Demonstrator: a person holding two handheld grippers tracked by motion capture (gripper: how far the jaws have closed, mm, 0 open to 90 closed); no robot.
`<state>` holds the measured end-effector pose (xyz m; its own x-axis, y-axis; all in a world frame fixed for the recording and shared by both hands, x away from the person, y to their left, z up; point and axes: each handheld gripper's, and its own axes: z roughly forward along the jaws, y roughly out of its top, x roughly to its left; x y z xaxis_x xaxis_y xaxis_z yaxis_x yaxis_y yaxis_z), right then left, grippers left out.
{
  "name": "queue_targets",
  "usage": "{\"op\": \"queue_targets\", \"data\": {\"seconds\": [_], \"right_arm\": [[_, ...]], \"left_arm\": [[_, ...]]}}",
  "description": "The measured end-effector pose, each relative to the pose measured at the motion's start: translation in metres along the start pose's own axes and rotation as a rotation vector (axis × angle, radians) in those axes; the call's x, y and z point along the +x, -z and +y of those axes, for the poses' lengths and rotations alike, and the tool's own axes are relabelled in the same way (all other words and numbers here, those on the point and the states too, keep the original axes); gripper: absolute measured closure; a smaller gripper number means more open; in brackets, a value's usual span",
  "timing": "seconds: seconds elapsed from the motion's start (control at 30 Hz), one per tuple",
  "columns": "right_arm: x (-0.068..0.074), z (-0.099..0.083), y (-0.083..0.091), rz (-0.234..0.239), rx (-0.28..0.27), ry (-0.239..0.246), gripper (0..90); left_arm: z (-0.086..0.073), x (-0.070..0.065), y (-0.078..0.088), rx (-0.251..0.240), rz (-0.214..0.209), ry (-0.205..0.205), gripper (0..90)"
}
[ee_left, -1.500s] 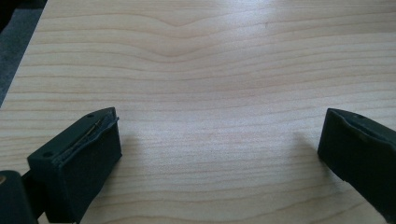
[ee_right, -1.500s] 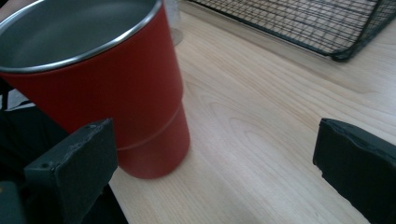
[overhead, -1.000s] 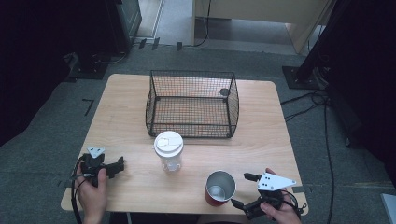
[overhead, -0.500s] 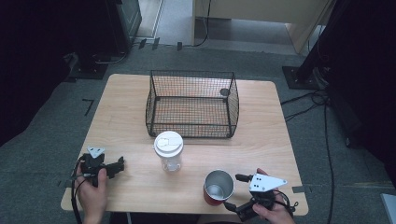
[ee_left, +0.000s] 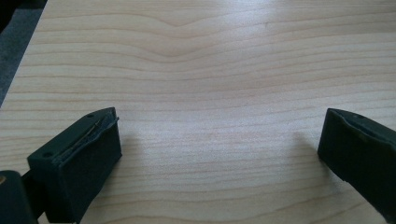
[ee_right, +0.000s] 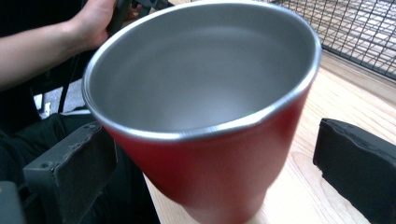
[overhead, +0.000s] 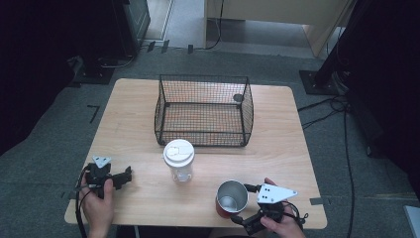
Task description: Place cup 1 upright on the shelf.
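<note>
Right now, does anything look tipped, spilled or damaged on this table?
Nothing stands out. The red cup stands upright and empty between the open right gripper jaws, the lidded cup is upright, the wire basket sits square.

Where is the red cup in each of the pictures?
High view: the red cup stands near the table's front edge, right of middle, beside the right gripper.
Left gripper view: bare wooden table between the black jaws.
Right gripper view: the cup looms close between the open jaws.
Shared landmark: the wire basket, also at top right.
</note>
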<state>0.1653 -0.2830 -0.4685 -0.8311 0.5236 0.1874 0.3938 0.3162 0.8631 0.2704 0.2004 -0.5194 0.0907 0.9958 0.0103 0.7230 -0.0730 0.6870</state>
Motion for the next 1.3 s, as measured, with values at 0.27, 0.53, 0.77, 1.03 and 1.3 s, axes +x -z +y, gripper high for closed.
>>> {"op": "queue_targets", "data": {"seconds": [0.27,0.53,0.77,1.03,1.3], "right_arm": [[0.003,0.003,-0.007,-0.007,-0.02,-0.004,0.0],[0.008,0.007,-0.011,-0.032,-0.052,-0.006,0.0],[0.011,0.009,-0.015,-0.042,-0.06,-0.005,0.0],[0.014,0.012,-0.019,-0.051,-0.083,-0.001,2.0],[0.015,0.012,-0.019,-0.057,-0.092,0.009,2.8]], "left_arm": [[0.0,0.0,0.0,0.0,0.0,0.0,0.0],[0.0,0.0,0.0,0.0,0.0,0.0,0.0],[0.0,0.0,0.0,0.0,0.0,0.0,0.0],[0.0,0.0,0.0,0.0,0.0,0.0,0.0],[0.0,0.0,0.0,0.0,0.0,0.0,0.0]]}}
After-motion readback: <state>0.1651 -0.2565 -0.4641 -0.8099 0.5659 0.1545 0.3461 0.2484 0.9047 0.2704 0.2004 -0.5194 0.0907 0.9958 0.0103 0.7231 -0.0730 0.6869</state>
